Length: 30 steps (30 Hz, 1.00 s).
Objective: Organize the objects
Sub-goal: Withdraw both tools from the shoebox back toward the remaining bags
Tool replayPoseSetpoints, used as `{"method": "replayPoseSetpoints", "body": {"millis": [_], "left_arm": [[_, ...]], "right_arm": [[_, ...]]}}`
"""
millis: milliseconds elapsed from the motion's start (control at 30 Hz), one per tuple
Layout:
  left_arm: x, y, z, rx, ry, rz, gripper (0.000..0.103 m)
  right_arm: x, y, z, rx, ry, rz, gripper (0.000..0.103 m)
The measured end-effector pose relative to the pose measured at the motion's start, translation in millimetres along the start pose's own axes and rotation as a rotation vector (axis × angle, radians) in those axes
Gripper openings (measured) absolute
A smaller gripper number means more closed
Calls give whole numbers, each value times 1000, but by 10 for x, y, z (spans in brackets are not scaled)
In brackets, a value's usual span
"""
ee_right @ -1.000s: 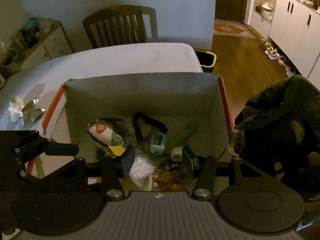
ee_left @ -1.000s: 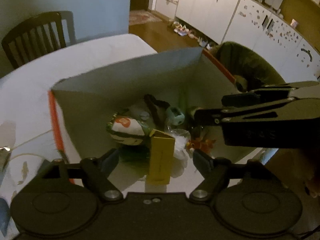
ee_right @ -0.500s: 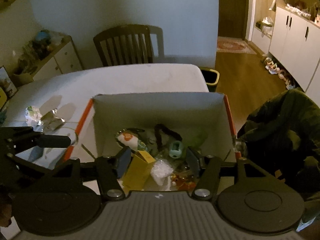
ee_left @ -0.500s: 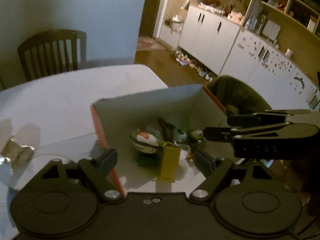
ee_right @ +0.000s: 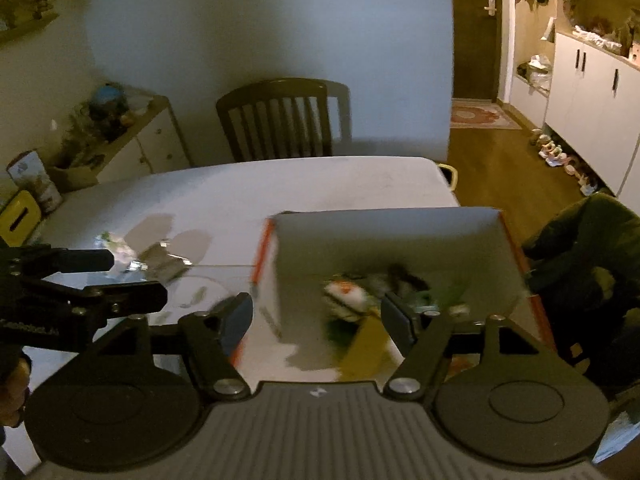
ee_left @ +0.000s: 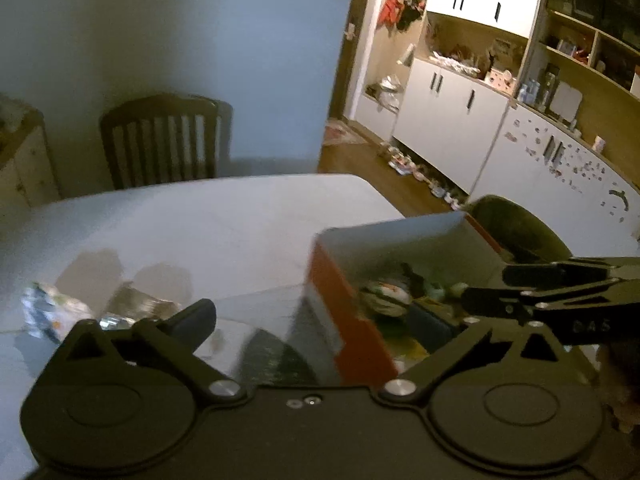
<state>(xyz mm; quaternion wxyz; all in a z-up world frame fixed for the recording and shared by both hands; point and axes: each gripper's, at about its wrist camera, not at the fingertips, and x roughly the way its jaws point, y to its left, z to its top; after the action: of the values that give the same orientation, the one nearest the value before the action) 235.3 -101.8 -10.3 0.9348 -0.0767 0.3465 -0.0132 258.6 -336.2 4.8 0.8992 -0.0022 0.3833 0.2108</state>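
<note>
Dim dining room; white table [ee_right: 320,184] with a wooden chair [ee_right: 276,116] at 12 o'clock behind it.

**Layout**
- Open box [ee_right: 384,232], orange-sided, on the table's near right part. Holds a jumble of small items, blurred in both views, including a yellow carton [ee_right: 364,344] leaning at the box's 6 o'clock edge.
- Crumpled foil wrapper [ee_left: 136,308] and crumpled printed packet [ee_left: 44,312] on the bare table at 9 o'clock of the box, well apart from it. Judged to be the loose items not yet put away.

**Gripper state**
- Left gripper [ee_left: 316,322]: jaws spread wide, nothing between them. Foil just beyond the left pad [ee_left: 198,316], at about 10 o'clock.
- Right gripper [ee_right: 318,320]: jaws spread wide, nothing held; poised above the box's near left corner.

**Procedure (judged step: collect the foil with the left gripper)**
1. Swing the left gripper toward 10 o'clock until the foil sits centred between the pads.
2. Lower until the pads straddle the crumpled mass, not a thin edge; foil likely tears or slips from a shallow pinch.
3. Close gently; expect the foil to crush.
4. Lift clear of the box wall before carrying over.
5. Keep the right gripper out of the transfer path, at 3 o'clock of the box's left wall.
</note>
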Motion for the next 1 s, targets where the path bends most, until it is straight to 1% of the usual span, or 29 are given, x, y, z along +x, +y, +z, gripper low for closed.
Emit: {"method": "replayPoseSetpoints", "body": {"millis": [267,400,533,633,767,867,1000], "left_arm": [[-239,626,-111,-17,-34,45,103],[-306,975,-200,-35,-47,70,103],[-338,1308,-285,-61,-62,101,103],[-343,1544,-340,-87,-78,127,103],[-283,1871,-369,-143,-68,155,103],[-196,2092,-356,-174,-44,178,103],[-34,2339,-303,-208,5,229,103]], "right_arm": [[-2,663,-33,-36,-63,36,83],[52,982,-53,-48,-92,68,84],[162,1312,-58,-67,-123,81,84],[309,1544,-59,-82,-104,85,84],[496,1805,-44,-111,-79,84,84],[639,1961,-44,-129,-59,78,84],[859,2133,-10,-173,-30,86,84]]}}
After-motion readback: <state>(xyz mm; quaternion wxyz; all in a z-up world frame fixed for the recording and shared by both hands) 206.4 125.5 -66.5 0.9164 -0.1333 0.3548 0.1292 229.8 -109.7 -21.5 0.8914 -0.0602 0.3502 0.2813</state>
